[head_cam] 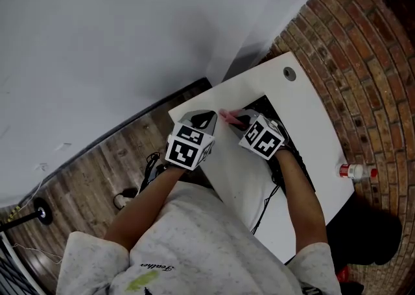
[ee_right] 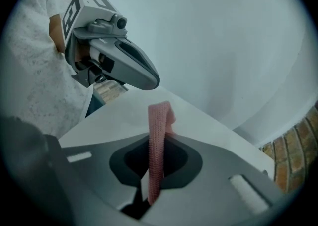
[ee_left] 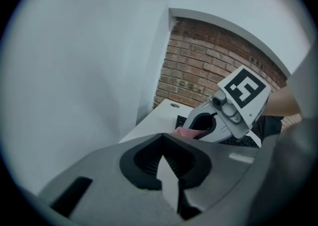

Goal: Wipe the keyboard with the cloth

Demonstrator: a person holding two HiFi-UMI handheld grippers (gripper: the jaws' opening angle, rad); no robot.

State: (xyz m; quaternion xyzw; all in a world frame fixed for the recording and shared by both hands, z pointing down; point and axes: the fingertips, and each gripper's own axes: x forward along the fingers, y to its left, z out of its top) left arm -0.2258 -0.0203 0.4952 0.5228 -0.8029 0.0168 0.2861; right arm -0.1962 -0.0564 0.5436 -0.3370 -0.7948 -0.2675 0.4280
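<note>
My right gripper (head_cam: 241,121) is shut on a pink cloth (ee_right: 158,140), which stands up as a narrow folded strip between its jaws. In the head view the cloth (head_cam: 229,117) pokes out to the left over the near end of the black keyboard (head_cam: 293,155), most of which is hidden under my right gripper and forearm. My left gripper (head_cam: 201,119) hovers just left of the cloth over the white table's corner, its jaws shut with nothing between them. The left gripper view shows the right gripper (ee_left: 214,122), the pink cloth (ee_left: 187,132) and a strip of keyboard (ee_left: 242,141).
The white table (head_cam: 303,109) has a round cable hole (head_cam: 289,74) at its far end. A small white bottle with a red cap (head_cam: 355,171) lies at the right edge. A black cable (head_cam: 267,201) runs off the near edge. Brick floor right, wood floor left, white wall behind.
</note>
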